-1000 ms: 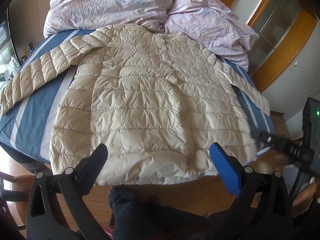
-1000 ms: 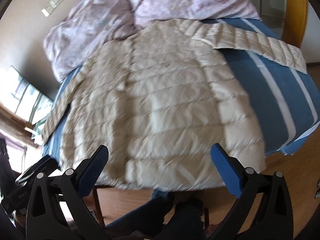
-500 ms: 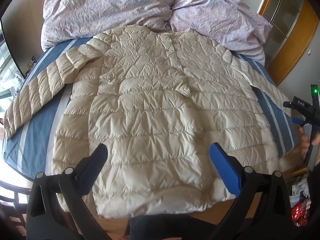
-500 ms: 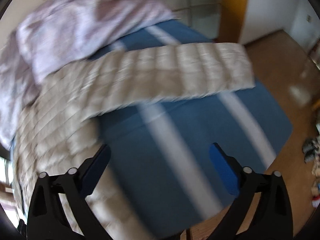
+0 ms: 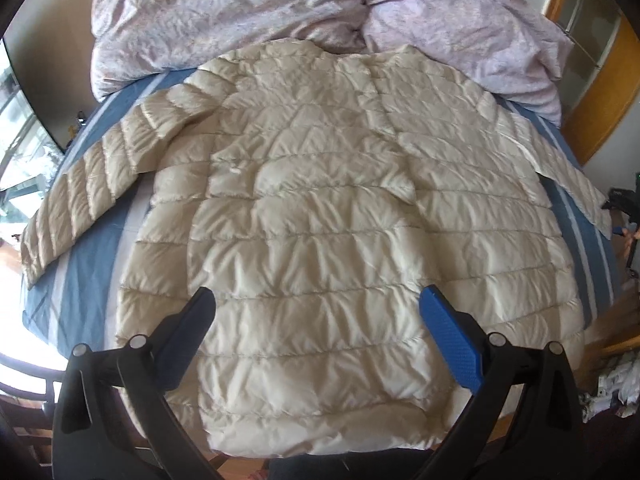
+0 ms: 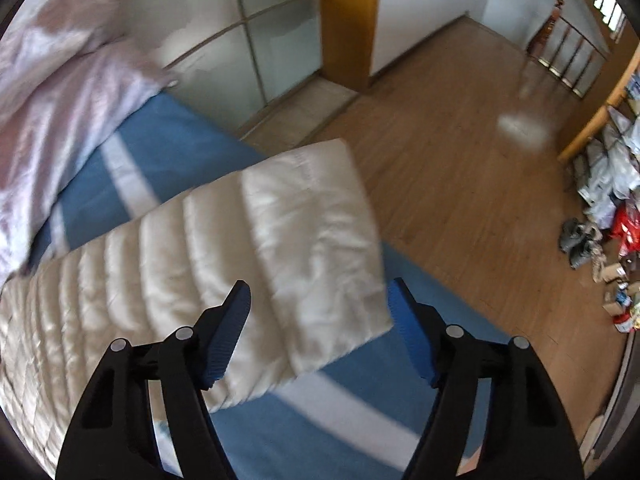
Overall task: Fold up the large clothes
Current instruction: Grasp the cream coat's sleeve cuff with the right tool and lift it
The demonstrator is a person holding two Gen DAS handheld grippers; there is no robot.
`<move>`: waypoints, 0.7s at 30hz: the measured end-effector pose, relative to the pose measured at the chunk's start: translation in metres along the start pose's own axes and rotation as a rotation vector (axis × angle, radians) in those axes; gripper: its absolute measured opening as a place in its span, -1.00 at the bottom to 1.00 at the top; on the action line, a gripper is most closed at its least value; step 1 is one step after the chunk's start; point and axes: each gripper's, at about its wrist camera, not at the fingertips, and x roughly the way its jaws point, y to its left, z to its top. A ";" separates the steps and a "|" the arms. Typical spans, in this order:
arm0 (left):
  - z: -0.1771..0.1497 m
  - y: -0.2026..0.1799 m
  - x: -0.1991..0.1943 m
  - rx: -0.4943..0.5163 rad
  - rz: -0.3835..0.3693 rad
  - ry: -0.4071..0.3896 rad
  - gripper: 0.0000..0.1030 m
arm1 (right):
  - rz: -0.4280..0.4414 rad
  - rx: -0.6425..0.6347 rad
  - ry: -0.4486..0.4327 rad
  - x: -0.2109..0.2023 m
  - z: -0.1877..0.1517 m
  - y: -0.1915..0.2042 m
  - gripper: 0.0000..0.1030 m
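A cream quilted puffer jacket [image 5: 320, 216] lies flat on the blue striped bed sheet [image 5: 88, 280], both sleeves spread outwards. My left gripper [image 5: 316, 320] hovers open above the jacket's lower hem, nothing between its fingers. In the right wrist view the jacket's right sleeve [image 6: 248, 256] runs to the bed's corner, cuff end nearest. My right gripper [image 6: 318, 316] is over that cuff, its jaws closing with the cuff between them; the pads stand apart from the fabric. The right gripper [image 5: 622, 216] also shows small at the left wrist view's right edge.
A lilac duvet [image 5: 280, 16] is heaped at the bed's head. Beyond the bed corner lie wooden floor [image 6: 460, 152], a glass sliding door [image 6: 224, 40] and clutter of bags and shoes [image 6: 600, 232] by a shelf. A window [image 5: 20, 148] is at the left.
The right gripper swung from over the jacket's body to its right sleeve cuff, dropped closer, and its jaws narrowed. The left gripper moved in over the jacket's hem.
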 end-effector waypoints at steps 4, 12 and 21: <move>0.005 0.008 0.001 -0.013 0.044 -0.004 0.96 | 0.003 0.024 0.041 0.018 0.005 -0.004 0.24; 0.011 0.017 0.005 -0.023 0.063 0.009 0.96 | 0.026 0.001 0.011 0.016 0.001 0.002 -0.31; 0.020 0.033 0.010 -0.059 0.063 0.002 0.96 | 0.050 -0.059 -0.072 -0.019 -0.002 0.035 -0.83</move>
